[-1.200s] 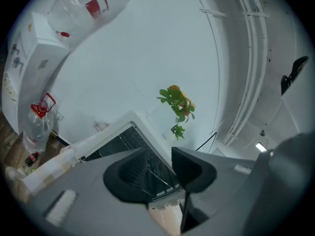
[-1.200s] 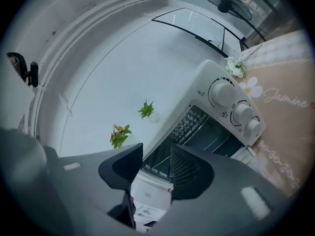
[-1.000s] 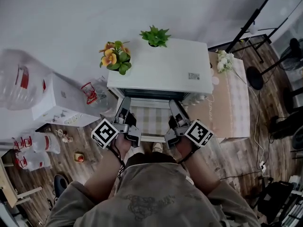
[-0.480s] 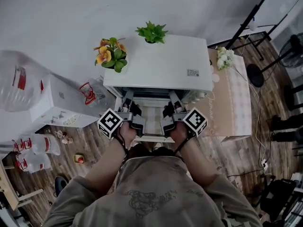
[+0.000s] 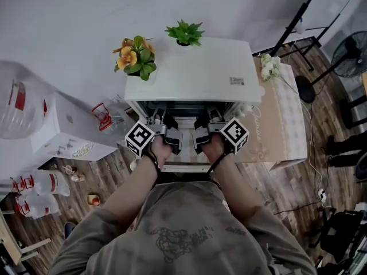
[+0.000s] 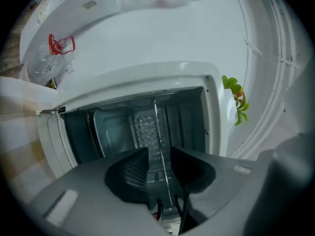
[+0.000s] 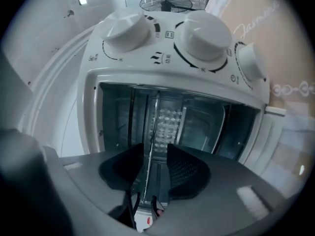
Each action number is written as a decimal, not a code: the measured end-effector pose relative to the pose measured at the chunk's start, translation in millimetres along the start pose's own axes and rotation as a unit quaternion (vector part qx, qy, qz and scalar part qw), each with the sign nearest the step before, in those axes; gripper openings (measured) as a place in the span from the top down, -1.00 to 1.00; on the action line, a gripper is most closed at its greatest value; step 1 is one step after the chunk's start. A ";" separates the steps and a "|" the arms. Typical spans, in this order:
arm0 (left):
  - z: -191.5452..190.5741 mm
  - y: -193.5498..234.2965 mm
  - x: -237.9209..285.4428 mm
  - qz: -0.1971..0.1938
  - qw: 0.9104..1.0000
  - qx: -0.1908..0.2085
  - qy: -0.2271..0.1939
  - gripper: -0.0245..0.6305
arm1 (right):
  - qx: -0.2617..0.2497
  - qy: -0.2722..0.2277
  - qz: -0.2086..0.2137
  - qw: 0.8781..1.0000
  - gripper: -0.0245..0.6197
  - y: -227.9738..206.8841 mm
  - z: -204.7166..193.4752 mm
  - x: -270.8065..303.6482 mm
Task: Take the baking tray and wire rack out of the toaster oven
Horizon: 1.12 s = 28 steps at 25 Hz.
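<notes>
Left gripper view: left gripper [image 6: 158,154] narrowly parted astride a thin metal edge [image 6: 156,122] inside the toaster oven [image 6: 147,77]; right gripper [image 7: 155,151] likewise. Nothing is out yet; both removals pending.

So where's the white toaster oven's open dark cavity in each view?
Head view: cavity centre, under the oven's white casing.
Left gripper view: cavity centre, just beyond the jaws.
Right gripper view: cavity centre, below three white round knobs.
Shared landmark: that white casing framing it.
</notes>
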<state>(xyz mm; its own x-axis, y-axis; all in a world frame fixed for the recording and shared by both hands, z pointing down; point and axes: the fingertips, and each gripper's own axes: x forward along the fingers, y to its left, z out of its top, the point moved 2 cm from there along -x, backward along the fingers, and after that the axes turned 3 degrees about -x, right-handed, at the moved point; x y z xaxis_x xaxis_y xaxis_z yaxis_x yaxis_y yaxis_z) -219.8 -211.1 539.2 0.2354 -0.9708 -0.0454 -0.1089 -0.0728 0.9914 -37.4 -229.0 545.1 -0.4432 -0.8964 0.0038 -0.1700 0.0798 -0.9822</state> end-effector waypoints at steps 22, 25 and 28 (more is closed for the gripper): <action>22.8 0.3 44.7 -0.049 0.999 -0.002 -0.007 0.87 | 0.033 -0.067 0.045 0.996 0.74 0.8 3.4 51.4; 22.6 0.3 42.8 -0.045 0.999 0.001 0.000 0.88 | 0.032 -0.064 0.043 0.996 0.80 2.2 2.8 49.6; 21.3 -0.3 39.5 -0.040 0.999 -0.001 0.004 0.89 | 0.036 -0.062 0.033 0.997 0.81 2.6 1.8 45.7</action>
<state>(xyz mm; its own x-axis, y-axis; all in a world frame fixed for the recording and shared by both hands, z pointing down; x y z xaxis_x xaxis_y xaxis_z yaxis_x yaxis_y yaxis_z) -231.0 -254.3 534.4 0.2515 -0.9600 -0.1234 -0.0884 -0.1498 0.9848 -56.5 -270.5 542.5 -0.3379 -0.9378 -0.0802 -0.0791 0.1132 -0.9904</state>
